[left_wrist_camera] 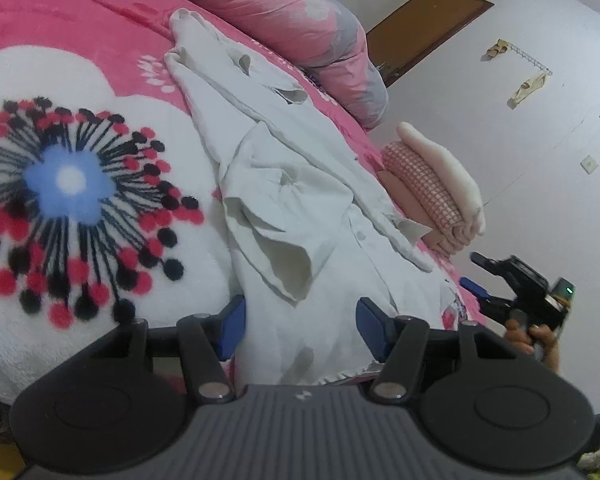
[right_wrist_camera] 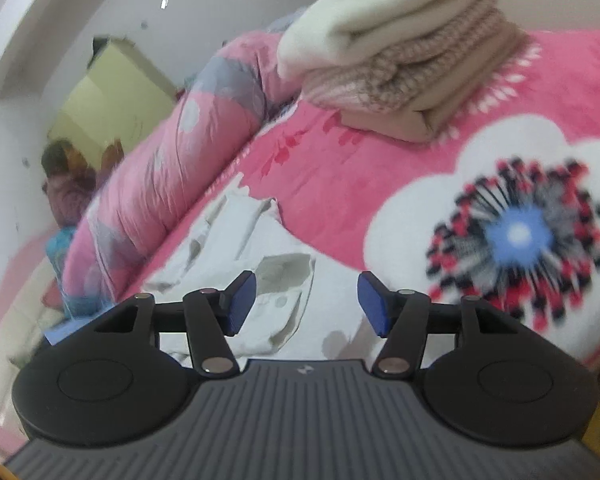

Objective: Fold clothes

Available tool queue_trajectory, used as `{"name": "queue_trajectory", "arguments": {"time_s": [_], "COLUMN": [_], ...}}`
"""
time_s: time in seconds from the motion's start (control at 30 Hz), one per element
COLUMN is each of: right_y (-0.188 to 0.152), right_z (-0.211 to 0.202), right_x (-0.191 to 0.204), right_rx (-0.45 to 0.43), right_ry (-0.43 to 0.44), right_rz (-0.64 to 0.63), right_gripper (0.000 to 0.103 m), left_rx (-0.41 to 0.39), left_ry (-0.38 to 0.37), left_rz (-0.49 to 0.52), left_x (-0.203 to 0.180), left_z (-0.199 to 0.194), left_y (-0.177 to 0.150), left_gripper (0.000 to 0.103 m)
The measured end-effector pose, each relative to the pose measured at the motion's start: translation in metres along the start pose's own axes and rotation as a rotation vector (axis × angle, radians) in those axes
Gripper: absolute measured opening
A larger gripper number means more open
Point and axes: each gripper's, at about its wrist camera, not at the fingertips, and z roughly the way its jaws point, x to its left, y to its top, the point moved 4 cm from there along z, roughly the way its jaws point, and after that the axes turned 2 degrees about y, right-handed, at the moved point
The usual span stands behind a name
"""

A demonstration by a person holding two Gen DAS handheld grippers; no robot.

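Note:
A crumpled white button shirt (left_wrist_camera: 292,200) lies spread lengthwise on the pink flowered blanket (left_wrist_camera: 60,20). My left gripper (left_wrist_camera: 303,329) is open low over the shirt's near hem. The cloth lies between its blue pads (left_wrist_camera: 232,330), and they do not press on it. My right gripper (right_wrist_camera: 308,306) is open too, hovering above the shirt (right_wrist_camera: 260,280) from the other side with nothing held. In the left wrist view the right gripper (left_wrist_camera: 471,271) shows at the bed's edge, held in a hand (left_wrist_camera: 532,336).
A stack of folded clothes (left_wrist_camera: 440,192), cream on top of pink knit, sits on the blanket (right_wrist_camera: 380,152) beyond the shirt, and looms close in the right wrist view as a folded stack (right_wrist_camera: 400,52). A rolled pink quilt (left_wrist_camera: 292,20) lines the bed's far side against the wall.

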Motion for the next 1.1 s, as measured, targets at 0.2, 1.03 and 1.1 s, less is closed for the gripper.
{"name": "queue_trajectory", "arguments": {"time_s": [0.2, 1.03, 1.1], "right_y": [0.028, 0.002, 0.0], "right_z": [0.044, 0.047, 0.045], "right_x": [-0.006, -0.01, -0.01], "right_rx": [0.089, 0.357, 0.342], "right_ry": [-0.029, 0.059, 0.074], "right_rz": [-0.103, -0.264, -0.257], "right_gripper": [0.057, 0.014, 0.008], "left_rx": [0.024, 0.089, 0.086], "left_ry": [-0.002, 0.129, 0.155], "left_rz": [0.017, 0.134, 0.131], "left_x": [-0.002, -0.018, -0.019], "left_z": [0.0, 0.012, 0.012], "left_y": [-0.004, -0.011, -0.012], "left_gripper": [0.06, 0.023, 0.016]}}
